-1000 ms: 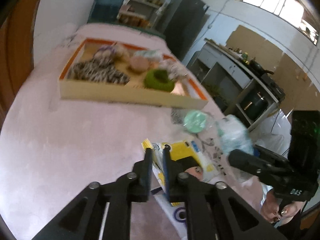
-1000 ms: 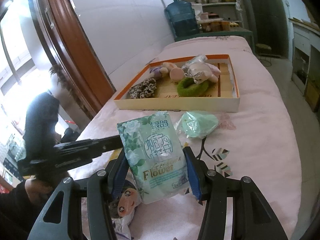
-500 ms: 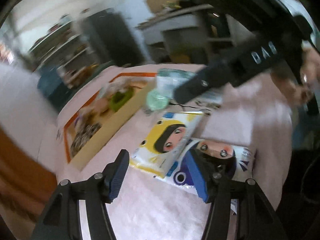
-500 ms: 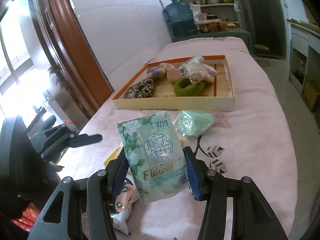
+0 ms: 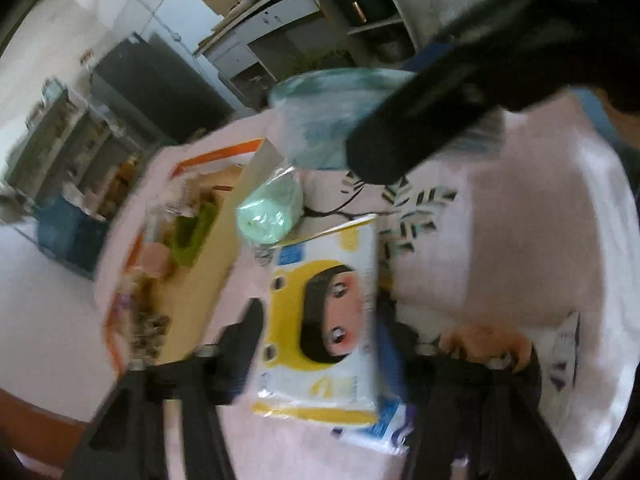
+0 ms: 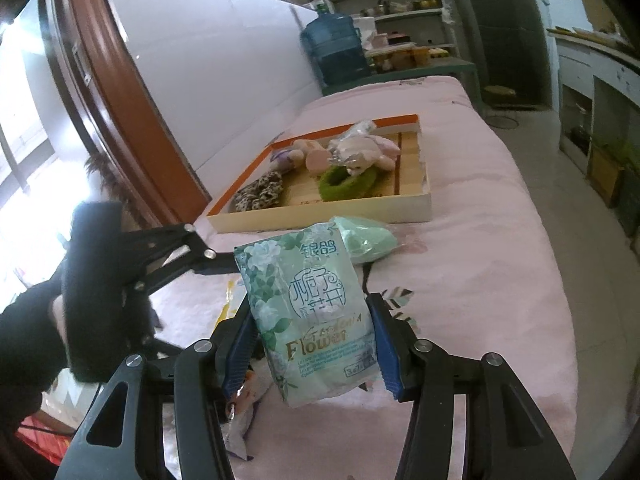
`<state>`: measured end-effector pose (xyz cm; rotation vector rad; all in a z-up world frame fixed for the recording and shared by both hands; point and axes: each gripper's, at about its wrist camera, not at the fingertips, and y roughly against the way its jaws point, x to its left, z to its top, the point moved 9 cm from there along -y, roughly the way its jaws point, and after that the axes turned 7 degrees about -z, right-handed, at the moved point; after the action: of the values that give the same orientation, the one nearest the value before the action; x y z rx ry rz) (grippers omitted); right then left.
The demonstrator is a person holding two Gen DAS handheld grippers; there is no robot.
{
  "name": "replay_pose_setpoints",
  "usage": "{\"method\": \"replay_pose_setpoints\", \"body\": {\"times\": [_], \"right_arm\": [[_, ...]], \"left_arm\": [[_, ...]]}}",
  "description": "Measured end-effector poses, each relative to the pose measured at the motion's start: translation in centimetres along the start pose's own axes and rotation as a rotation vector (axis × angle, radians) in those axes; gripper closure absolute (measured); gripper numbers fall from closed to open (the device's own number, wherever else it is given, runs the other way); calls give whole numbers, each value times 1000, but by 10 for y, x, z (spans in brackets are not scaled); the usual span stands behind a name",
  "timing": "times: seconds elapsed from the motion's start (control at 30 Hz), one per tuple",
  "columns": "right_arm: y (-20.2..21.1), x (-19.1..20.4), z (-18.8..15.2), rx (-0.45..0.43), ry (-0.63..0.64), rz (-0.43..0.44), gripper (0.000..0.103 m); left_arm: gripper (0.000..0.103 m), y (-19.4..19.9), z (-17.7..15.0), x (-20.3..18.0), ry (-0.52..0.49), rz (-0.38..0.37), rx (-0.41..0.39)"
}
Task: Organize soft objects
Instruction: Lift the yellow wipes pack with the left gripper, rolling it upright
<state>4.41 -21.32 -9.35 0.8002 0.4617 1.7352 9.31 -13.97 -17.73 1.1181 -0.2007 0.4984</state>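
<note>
My right gripper is shut on a pale green "Flower" tissue pack and holds it upright above the pink table; the pack also shows in the left wrist view. My left gripper is open, its jaws either side of a yellow cartoon-face tissue pack lying on the table; touching or not is blurred. A second cartoon pack lies beside it. A mint green soft roll lies by the wooden tray.
The tray holds a green ring, plush toys and a spotted scrunchie. A wooden door frame stands at the left, shelves and a water jug beyond the table's far end.
My left gripper opened, swung round and came down over the yellow pack. My right gripper kept holding the green pack almost still.
</note>
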Motion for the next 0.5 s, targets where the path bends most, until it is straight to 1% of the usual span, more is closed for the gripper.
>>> {"method": "replay_pose_setpoints", "body": {"times": [0.03,0.07,0.23,0.37,0.5], "right_arm": [[0,-2,0,0,-4,0,48],[0,-4,-1,1,-10,-1,48],[-2,-12,-2,5,-32,9,48],[-5,-10,-1,6,-28,24,48],[-7,-6,-1,7,-17,33,48]], "left_arm": [[77,-3,0,-1,19,-34,-5],[78,-8,-1,0,36,-47,-9],[84,-2,0,3,82,-45,-68],[86,8,-1,7,155,-44,-98],[87,20,-2,12,246,-71,-132]]}}
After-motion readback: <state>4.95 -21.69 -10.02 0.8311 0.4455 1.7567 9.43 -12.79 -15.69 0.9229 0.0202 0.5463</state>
